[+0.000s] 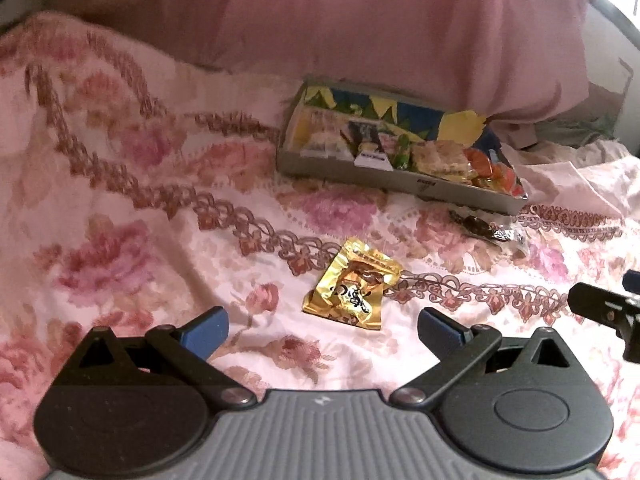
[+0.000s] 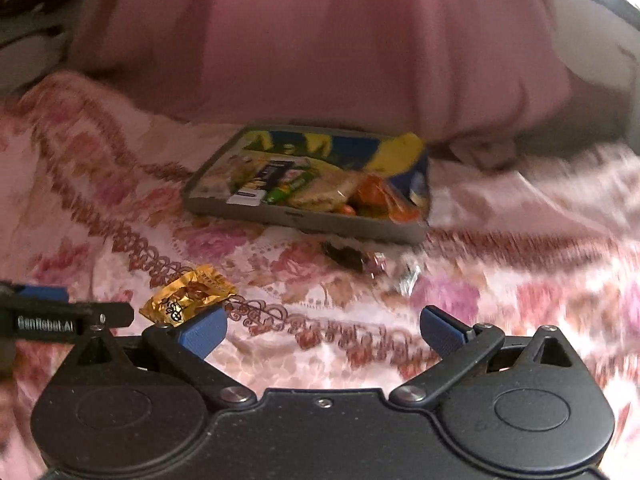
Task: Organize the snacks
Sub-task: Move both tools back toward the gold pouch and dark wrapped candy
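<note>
1. Visibility: the right wrist view is smeared by motion blur, worst at the right of the frame; printing on the wrappers cannot be read in either view.
2. Left gripper [image 1: 322, 330]: jaws spread wide, nothing between the blue pads [image 1: 206, 330]. It hangs over the floral bedspread [image 1: 120, 208], low in the frame.
3. Right gripper [image 2: 322, 330]: jaws likewise wide and empty. In the left wrist view only a black part of it shows, cut off at the right edge.
4. Gold snack packet [image 1: 352, 284]: lies crumpled on the bedspread at lower centre, just beyond the left gripper's open jaws, touching neither pad. In the right wrist view the same packet [image 2: 188, 300] sits at lower left, partly covered by the right gripper's left pad.
5. Grey tray [image 1: 360, 174]: sits right of centre on the bedspread, holding mixed wrapped snacks [image 1: 432, 152]; individual items are hard to separate. A blue-and-yellow bag [image 1: 460, 124] rises at its far side.
6. Dark wrapped snack [image 1: 480, 228]: lies loose on the bedspread just in front of the tray's right end; contents unclear.
7. Pink pillow [image 1: 360, 20]: fills the upper frame directly behind the tray.
</note>
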Demonstrator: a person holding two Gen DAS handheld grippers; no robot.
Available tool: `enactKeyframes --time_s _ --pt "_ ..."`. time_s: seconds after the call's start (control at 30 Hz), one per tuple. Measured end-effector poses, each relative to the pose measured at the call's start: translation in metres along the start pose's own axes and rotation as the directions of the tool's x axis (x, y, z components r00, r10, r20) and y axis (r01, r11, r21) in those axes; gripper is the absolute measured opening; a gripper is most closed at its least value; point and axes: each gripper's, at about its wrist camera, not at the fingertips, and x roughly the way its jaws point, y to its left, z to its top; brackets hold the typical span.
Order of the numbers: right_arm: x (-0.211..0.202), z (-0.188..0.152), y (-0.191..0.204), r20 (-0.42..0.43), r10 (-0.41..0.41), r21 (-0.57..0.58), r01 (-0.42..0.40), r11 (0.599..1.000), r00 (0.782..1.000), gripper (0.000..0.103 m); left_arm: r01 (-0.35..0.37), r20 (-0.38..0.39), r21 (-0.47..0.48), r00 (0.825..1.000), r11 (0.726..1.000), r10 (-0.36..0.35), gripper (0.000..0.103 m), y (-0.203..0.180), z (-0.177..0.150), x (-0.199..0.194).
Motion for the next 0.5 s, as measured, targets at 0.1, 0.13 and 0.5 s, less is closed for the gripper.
enactKeyframes --time_s 0.1,0.13,0.5 --pt "0.012 0.007 -0.009 0.008 0.058 -0.041 -0.057 0.998 0.998 0.102 0.047 -0.037 0.012 0.998 0.999 -0.046 0.103 0.003 0.008 0.015" --pt "0.017 0.009 -0.014 0.014 0.088 -0.047 -0.087 0.995 0.996 0.102 0.058 -0.047 0.037 0.997 0.998 -0.056 0.103 0.002 0.012 0.021" --pt "0.101 0.028 -0.052 -0.020 0.224 -0.169 -0.224 0.960 0.974 0.102 0.124 -0.156 0.346 0.985 0.930 -0.073 0.103 -0.021 0.033 0.077"
